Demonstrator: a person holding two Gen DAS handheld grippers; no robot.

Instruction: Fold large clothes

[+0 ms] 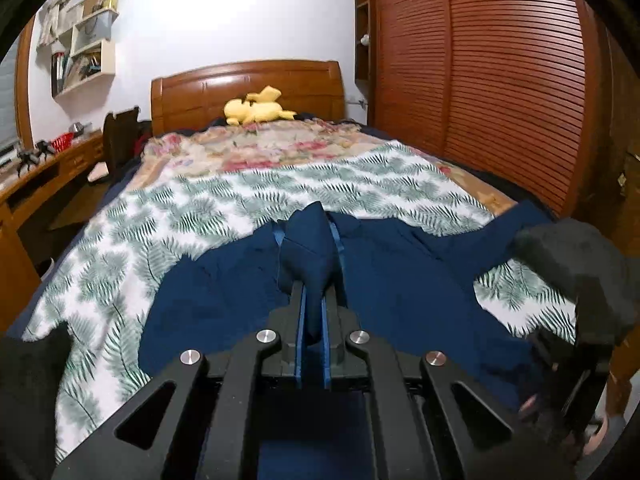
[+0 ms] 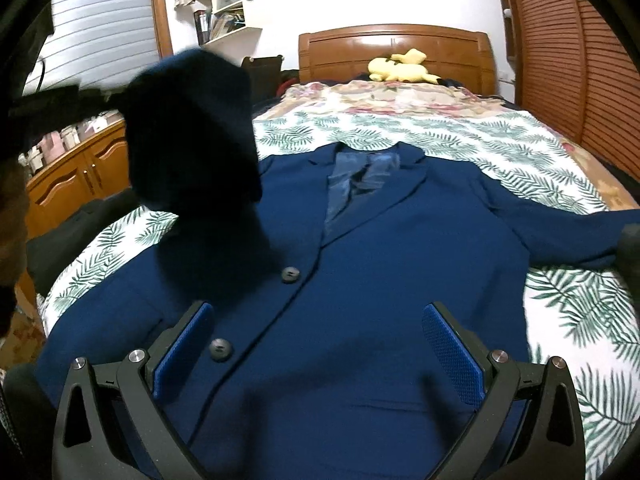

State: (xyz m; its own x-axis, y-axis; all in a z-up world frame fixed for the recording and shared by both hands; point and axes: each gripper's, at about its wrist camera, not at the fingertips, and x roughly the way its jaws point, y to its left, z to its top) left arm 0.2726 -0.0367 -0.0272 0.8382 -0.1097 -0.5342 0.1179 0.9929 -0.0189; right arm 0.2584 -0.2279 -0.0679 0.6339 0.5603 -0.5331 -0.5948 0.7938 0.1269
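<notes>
While the blue jacket [image 2: 360, 264] lies face-up across the bed's [image 2: 520, 148] foot | we clench our left gripper [image 1: 314, 300] on its lifted sleeve [image 1: 308, 240]; our right gripper [image 2: 320, 344] hovers above, jaws spread wide, grasping nothing

Indoor light, overexposed white wall [image 1: 224, 12], fisheye-bent edges, slight blur
</notes>
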